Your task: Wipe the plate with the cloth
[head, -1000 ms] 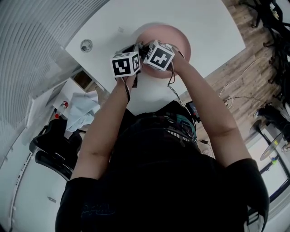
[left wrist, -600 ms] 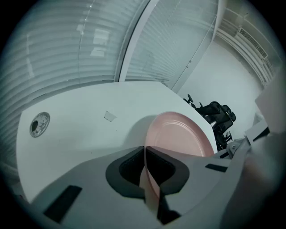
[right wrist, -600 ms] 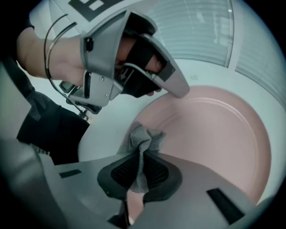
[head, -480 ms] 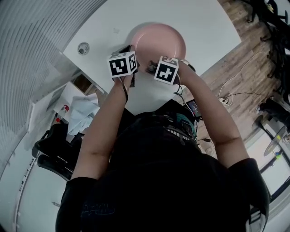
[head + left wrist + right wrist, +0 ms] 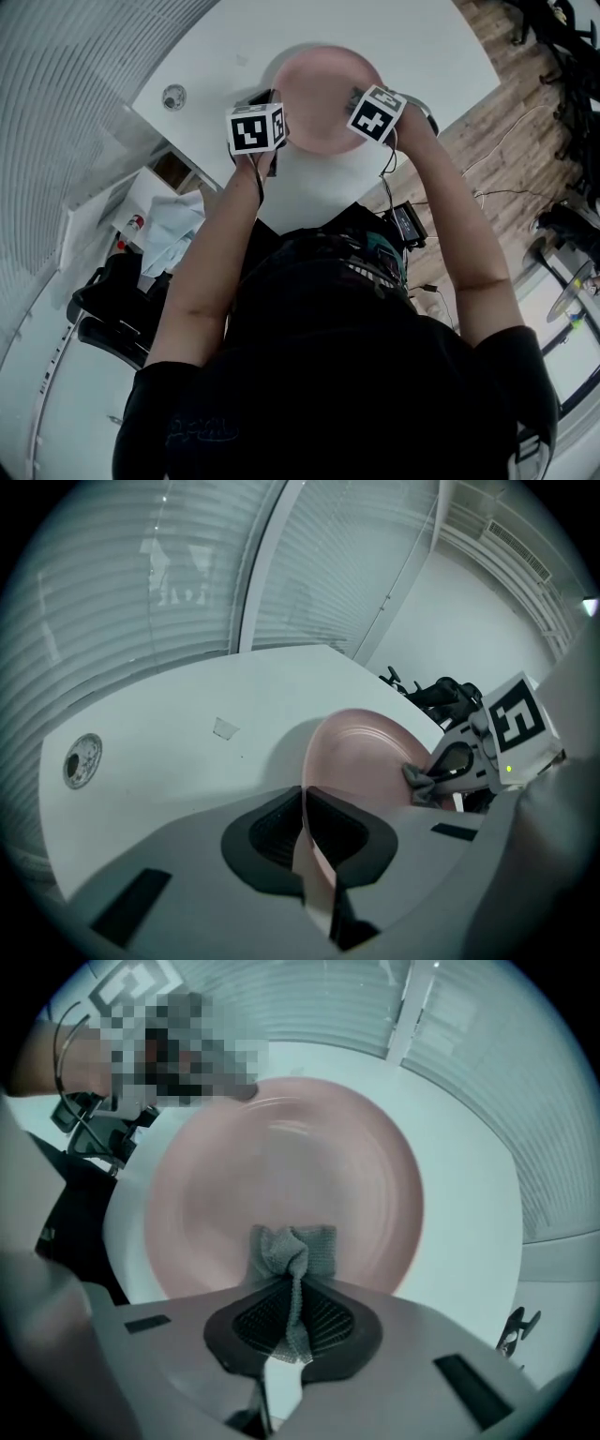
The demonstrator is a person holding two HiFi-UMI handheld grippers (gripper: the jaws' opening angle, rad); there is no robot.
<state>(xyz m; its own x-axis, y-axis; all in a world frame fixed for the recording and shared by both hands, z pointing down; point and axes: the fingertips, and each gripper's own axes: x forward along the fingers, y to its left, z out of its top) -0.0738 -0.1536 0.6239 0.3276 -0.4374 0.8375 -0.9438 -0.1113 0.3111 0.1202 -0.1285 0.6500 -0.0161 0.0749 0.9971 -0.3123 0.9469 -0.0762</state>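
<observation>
A pink plate (image 5: 323, 98) sits tilted over the white table (image 5: 412, 47). My left gripper (image 5: 305, 841) is shut on the plate's rim (image 5: 309, 855), holding the plate (image 5: 361, 761) on edge. My right gripper (image 5: 291, 1321) is shut on a grey cloth (image 5: 292, 1258), which is bunched between the jaws and presses on the near part of the plate (image 5: 281, 1176). In the head view the right gripper (image 5: 361, 103) is at the plate's right edge and the left gripper (image 5: 272, 117) at its left edge. From the left gripper view the cloth (image 5: 420, 782) shows against the plate's face.
A small round object (image 5: 174, 96) lies on the table's left part, and a small paper scrap (image 5: 224, 727) lies near it. Beside the table on the left are a shelf with light cloths (image 5: 173, 230) and a black chair (image 5: 112, 291). Cables run over the wooden floor (image 5: 506, 150).
My right gripper has swept with the cloth from the plate's near left across to its right edge. The left gripper has stayed on the rim.
</observation>
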